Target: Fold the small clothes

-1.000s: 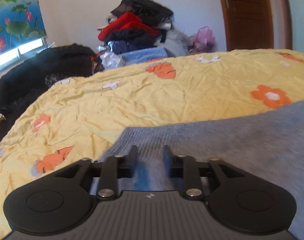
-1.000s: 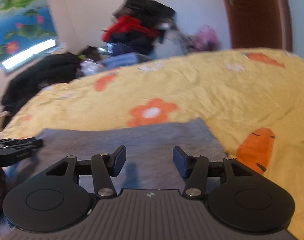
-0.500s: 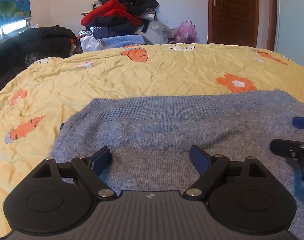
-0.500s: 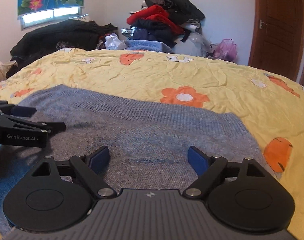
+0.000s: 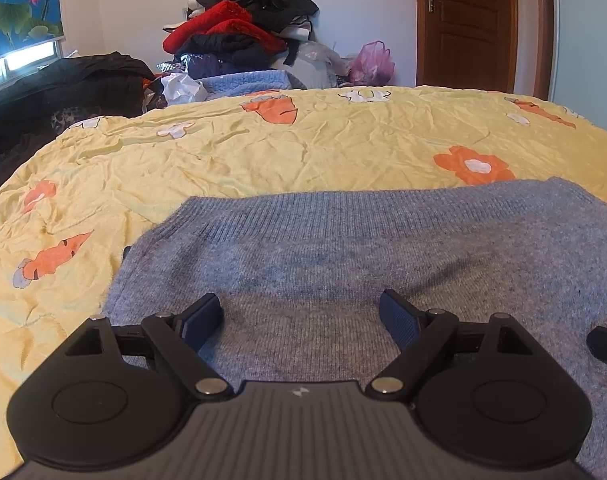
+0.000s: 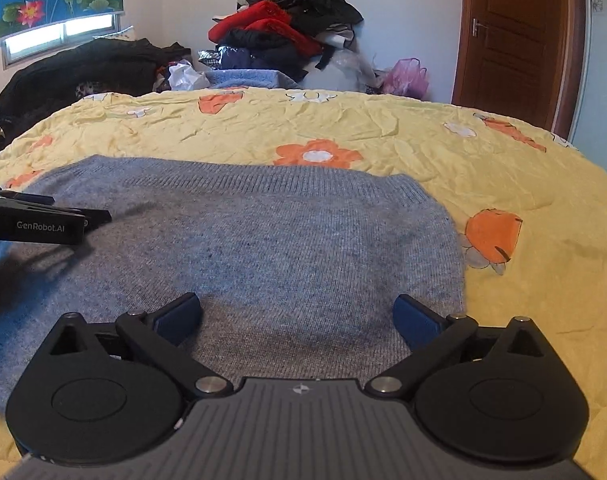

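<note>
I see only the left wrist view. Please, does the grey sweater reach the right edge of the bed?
Observer: No. In the right wrist view the sweater ends with yellow bedsheet beyond its right side.
Operator: Is the right hand-held gripper holding it?
Observer: No. The right hand-held gripper is open above the knit; its jaws have just been opening, with nothing clamped.
Operator: What lies beside that right side?
Observer: An orange print on the sheet, close to the sweater's edge.
</note>
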`<action>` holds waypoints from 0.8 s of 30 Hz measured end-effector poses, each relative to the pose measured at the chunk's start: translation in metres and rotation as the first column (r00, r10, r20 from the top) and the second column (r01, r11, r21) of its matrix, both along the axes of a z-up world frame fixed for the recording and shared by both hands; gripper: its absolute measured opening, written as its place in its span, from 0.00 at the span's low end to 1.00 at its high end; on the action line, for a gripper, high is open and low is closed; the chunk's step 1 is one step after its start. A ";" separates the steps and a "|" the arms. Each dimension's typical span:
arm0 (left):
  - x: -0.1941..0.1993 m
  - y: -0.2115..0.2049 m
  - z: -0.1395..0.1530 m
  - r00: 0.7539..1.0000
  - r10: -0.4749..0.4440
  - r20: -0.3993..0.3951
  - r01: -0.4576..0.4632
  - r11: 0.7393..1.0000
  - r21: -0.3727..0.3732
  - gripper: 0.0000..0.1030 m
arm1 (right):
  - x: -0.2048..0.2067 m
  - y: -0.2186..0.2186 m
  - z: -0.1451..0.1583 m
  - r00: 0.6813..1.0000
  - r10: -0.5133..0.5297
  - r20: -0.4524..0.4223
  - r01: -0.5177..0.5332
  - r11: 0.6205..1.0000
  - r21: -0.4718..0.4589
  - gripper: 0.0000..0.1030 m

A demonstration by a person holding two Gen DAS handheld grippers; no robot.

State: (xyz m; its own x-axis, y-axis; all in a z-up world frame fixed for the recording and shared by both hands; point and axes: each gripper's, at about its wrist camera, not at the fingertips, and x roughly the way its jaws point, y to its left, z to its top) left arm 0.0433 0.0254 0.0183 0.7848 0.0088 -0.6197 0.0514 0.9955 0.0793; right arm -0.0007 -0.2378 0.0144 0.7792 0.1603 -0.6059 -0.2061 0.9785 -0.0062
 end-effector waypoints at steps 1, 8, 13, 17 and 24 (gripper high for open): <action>-0.001 0.000 0.001 1.000 0.005 -0.002 -0.005 1.000 0.003 0.85 | 0.000 -0.001 0.000 1.000 0.000 0.000 0.000 1.000 0.004 1.00; -0.038 0.010 0.022 0.999 0.009 -0.043 -0.014 0.992 -0.124 0.85 | 0.001 -0.002 0.000 1.000 0.001 0.001 -0.001 1.000 0.011 1.00; -0.068 0.007 0.003 0.999 -0.033 -0.027 0.030 0.994 -0.106 0.86 | 0.001 -0.002 0.001 1.000 0.001 0.001 -0.001 1.000 0.014 1.00; -0.067 0.009 0.000 0.999 -0.034 -0.008 0.033 0.993 -0.113 0.94 | 0.000 -0.002 0.001 1.000 0.002 0.000 -0.002 1.000 0.015 1.00; -0.088 0.016 0.012 0.999 -0.017 -0.037 0.015 0.999 -0.052 0.93 | -0.030 -0.006 0.007 1.000 0.003 0.024 -0.004 1.000 0.006 1.00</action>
